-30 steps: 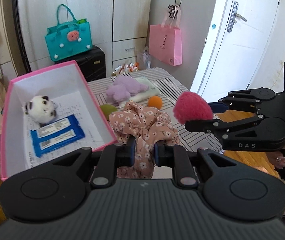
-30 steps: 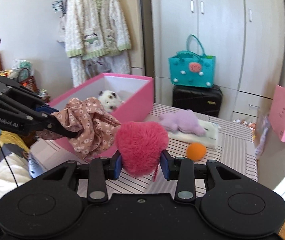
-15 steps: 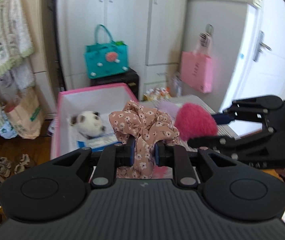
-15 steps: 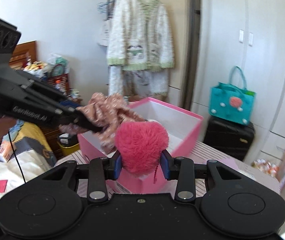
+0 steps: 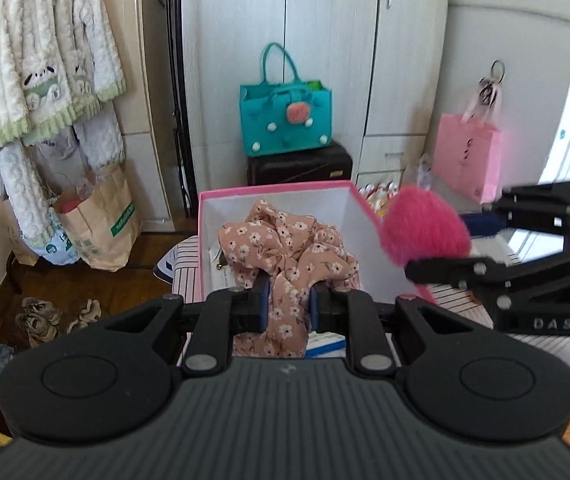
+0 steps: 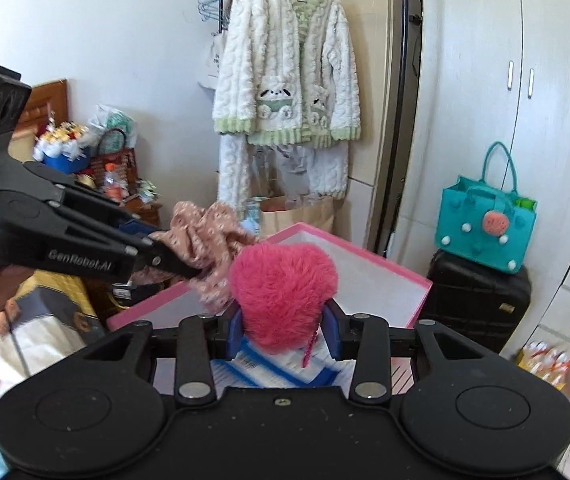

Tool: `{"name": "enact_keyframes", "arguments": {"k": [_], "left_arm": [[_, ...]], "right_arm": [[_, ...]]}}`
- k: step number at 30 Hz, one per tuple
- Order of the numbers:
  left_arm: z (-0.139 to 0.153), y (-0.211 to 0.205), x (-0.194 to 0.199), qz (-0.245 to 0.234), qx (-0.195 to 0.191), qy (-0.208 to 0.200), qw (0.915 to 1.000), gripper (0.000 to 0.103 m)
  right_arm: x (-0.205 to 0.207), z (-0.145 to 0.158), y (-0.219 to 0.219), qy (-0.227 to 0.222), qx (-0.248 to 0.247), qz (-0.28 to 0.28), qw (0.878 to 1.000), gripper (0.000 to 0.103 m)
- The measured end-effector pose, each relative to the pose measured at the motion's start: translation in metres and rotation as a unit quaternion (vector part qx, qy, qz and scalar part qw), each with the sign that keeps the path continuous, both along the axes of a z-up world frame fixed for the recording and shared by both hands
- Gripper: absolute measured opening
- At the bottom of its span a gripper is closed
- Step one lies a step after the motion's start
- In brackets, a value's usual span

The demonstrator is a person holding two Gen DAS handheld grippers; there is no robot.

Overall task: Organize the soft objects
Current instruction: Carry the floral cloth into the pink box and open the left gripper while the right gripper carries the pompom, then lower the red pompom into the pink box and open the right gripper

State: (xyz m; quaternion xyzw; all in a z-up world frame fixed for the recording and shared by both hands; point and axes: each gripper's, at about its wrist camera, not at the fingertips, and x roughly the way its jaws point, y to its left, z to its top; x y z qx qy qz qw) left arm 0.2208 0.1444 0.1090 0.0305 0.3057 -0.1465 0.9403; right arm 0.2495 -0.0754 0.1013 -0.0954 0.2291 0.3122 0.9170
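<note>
The floral cloth (image 5: 285,248) is hanging bunched from the left tool (image 5: 288,300), whose fingers are pinching it narrowly, and it is sitting over the open pink box (image 5: 277,190), in front of the box's white inner wall. In the right wrist view the same cloth (image 6: 205,236) is showing at the tip of the left tool (image 6: 189,270), above the near left rim of the box (image 6: 389,264). The pink fluffy ball (image 6: 283,288) is being squeezed between the fingers of the right tool (image 6: 284,330), with a thin pink cord dangling below it. In the left wrist view the ball (image 5: 423,230) is hovering just beside the box's right wall, at the tip of the right tool (image 5: 437,246). Inside the box, blue-and-white packets (image 6: 269,364) are lying on the bottom. The box is resting on a striped table (image 5: 457,296). Behind it, a teal bag (image 5: 285,120) is standing on a black suitcase (image 5: 299,166), and a pink paper bag (image 5: 467,158) is hanging near the door. A fluffy white cardigan (image 6: 285,60) is hanging at the wardrobe.
</note>
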Motion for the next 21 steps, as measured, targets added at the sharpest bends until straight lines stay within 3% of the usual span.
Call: {"name": "enact_keyframes", "arguments": {"k": [5,9,16,19,21], "left_arm": [[-0.021,-0.013,0.038,-0.019,0.031,0.026,0.9990,0.018],[-0.034,-0.021,0.072,-0.035,0.013,0.058,0.9976,0.018],[-0.052,-0.050,0.128,-0.052,0.030,0.131,0.9896,0.018],[-0.057,-0.053,0.140,-0.054,0.006,0.141,0.9885,0.021],[-0.061,-0.050,0.146,-0.047,-0.019,0.149,0.9876,0.030]], "right_arm": [[0.044,-0.021,0.014,-0.002,-0.062,-0.010,0.998,0.044],[0.071,-0.032,0.012,0.002,-0.089,-0.028,0.996,0.044],[0.078,-0.044,0.011,0.009,-0.121,-0.033,0.992,0.044],[0.078,-0.049,0.013,0.016,-0.135,-0.028,0.990,0.044],[0.079,-0.051,0.011,0.025,-0.140,-0.028,0.989,0.044]]}}
